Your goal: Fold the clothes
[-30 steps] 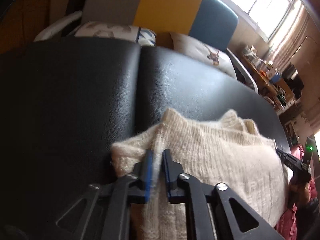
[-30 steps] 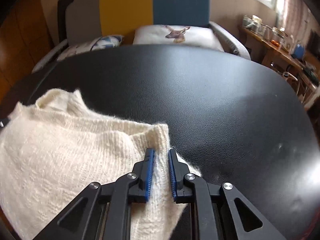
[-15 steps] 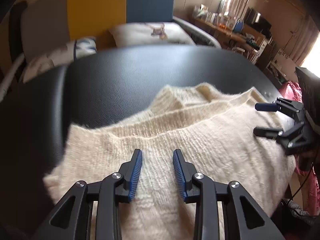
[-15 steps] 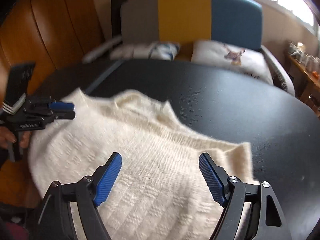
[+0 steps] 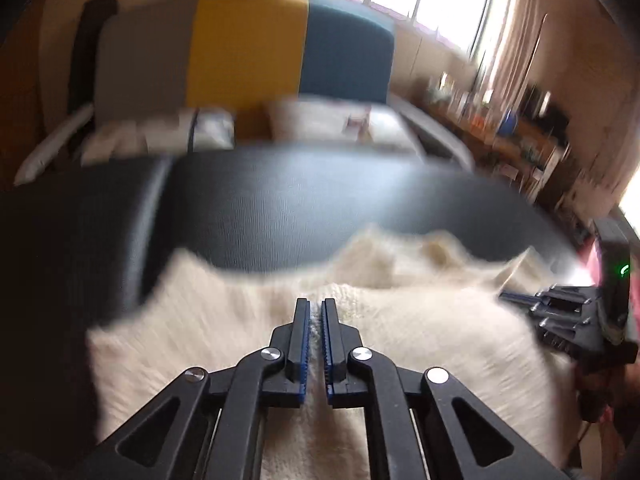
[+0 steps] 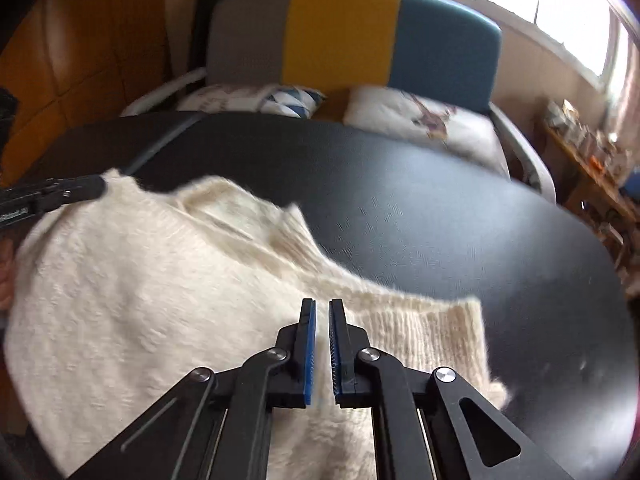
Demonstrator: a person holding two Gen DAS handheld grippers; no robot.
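Surface [image 6: 420, 216]: black, leather-grained.
Sweater [image 6: 132, 292]: cream knit — lies folded on surface's near side.
Left gripper [image 5: 315, 312]: fingers just narrowed, nearly together over the knit; pinch unclear.
Right gripper [image 6: 322, 312]: fingers closed, above sweater's edge.

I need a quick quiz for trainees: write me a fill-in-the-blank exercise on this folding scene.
1. The sweater is ____ in colour.
2. It lies on a ____ table.
3. The backrest behind the table has grey, ____ and blue panels.
4. The fingers of the right gripper stand nearly ____.

Missing words: cream; black; yellow; closed
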